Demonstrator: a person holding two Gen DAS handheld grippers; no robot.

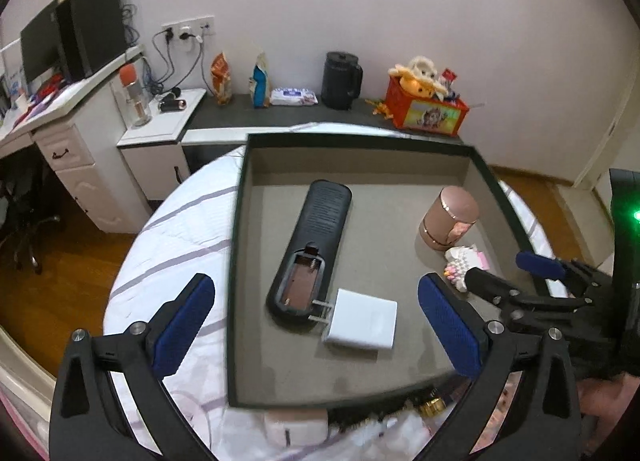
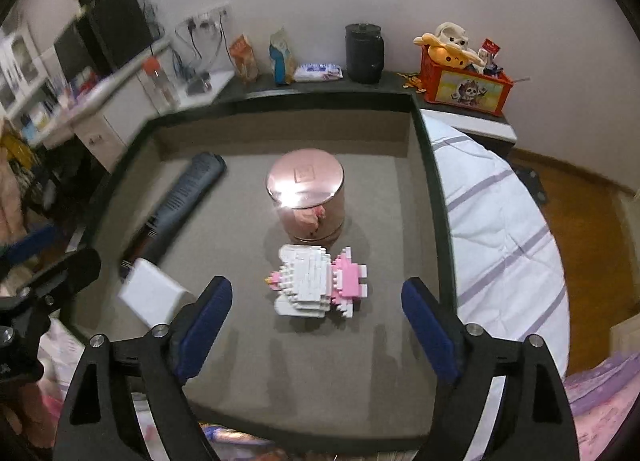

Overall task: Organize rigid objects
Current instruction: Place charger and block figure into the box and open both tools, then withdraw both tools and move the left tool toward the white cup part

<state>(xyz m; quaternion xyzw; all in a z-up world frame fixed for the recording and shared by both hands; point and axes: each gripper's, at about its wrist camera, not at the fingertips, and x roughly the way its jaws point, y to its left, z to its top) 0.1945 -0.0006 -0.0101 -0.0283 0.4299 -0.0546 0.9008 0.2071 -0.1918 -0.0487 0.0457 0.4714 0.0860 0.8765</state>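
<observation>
A dark-rimmed tray (image 1: 236,245) with a grey floor lies on the bed. In it lie a black remote (image 1: 310,247) face down with its battery bay open, a white plug charger (image 1: 362,323), a rose-gold round jar (image 1: 448,219) and a pink-and-white brick figure (image 1: 464,265). My left gripper (image 1: 316,321) is open and empty above the charger. In the right wrist view the tray rim (image 2: 434,197) holds the jar (image 2: 306,193), the figure (image 2: 316,281), the remote (image 2: 182,197) and the charger (image 2: 154,293). My right gripper (image 2: 316,325) is open and empty, just short of the figure.
The tray rests on a white striped bedspread (image 2: 500,229). Behind it, a dark ledge (image 1: 288,113) carries snack bags, wipes, a black jug (image 1: 342,79) and a red toy crate (image 1: 426,105). A white desk and nightstand (image 1: 156,129) stand at the left. Small items lie below the tray's near edge.
</observation>
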